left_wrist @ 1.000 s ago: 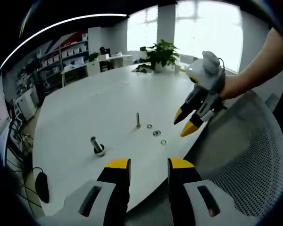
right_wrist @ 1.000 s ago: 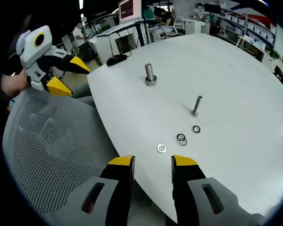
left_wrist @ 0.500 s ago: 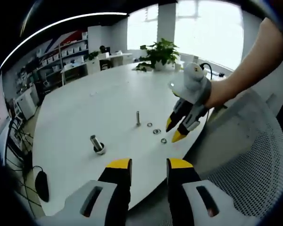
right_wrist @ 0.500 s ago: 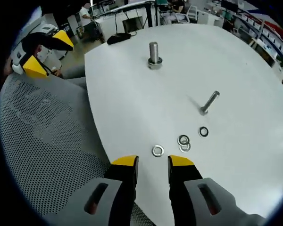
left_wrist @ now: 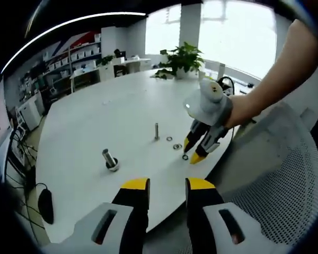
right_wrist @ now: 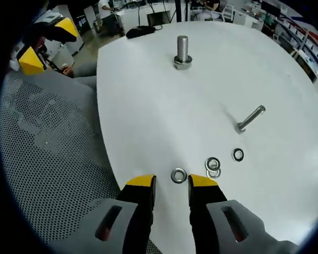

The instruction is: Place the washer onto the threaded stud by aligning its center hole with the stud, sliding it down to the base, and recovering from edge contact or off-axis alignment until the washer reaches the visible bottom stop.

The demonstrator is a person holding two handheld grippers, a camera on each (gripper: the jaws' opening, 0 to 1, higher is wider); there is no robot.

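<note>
Three loose washers lie near the white table's (left_wrist: pixel 95 127) front edge: one single (right_wrist: pixel 178 175), a stacked pair (right_wrist: pixel 212 165) and another single (right_wrist: pixel 238 155). The thin threaded stud (right_wrist: pixel 250 118) (left_wrist: pixel 157 130) stands beyond them. My right gripper (right_wrist: pixel 171 182) is open and low over the table, with the nearest washer (left_wrist: pixel 185 156) lying just ahead of the gap between its yellow tips. In the left gripper view, the right gripper (left_wrist: pixel 192 151) hangs over that washer, held by a hand. My left gripper (left_wrist: pixel 166 185) is open with nothing in it, off the table's edge; it shows as (right_wrist: pixel 45 42).
A thick bolt with a nut (left_wrist: pixel 110 160) (right_wrist: pixel 182 52) stands farther along the table. A grey mesh chair (right_wrist: pixel 47 159) (left_wrist: pixel 275 180) sits against the table's front edge. A black mouse (left_wrist: pixel 44 203) lies at the table's end, a potted plant (left_wrist: pixel 181 59) at the far side.
The right gripper has moved in from over the chair and down to the table, closing on the nearest washer. The left gripper has barely moved.
</note>
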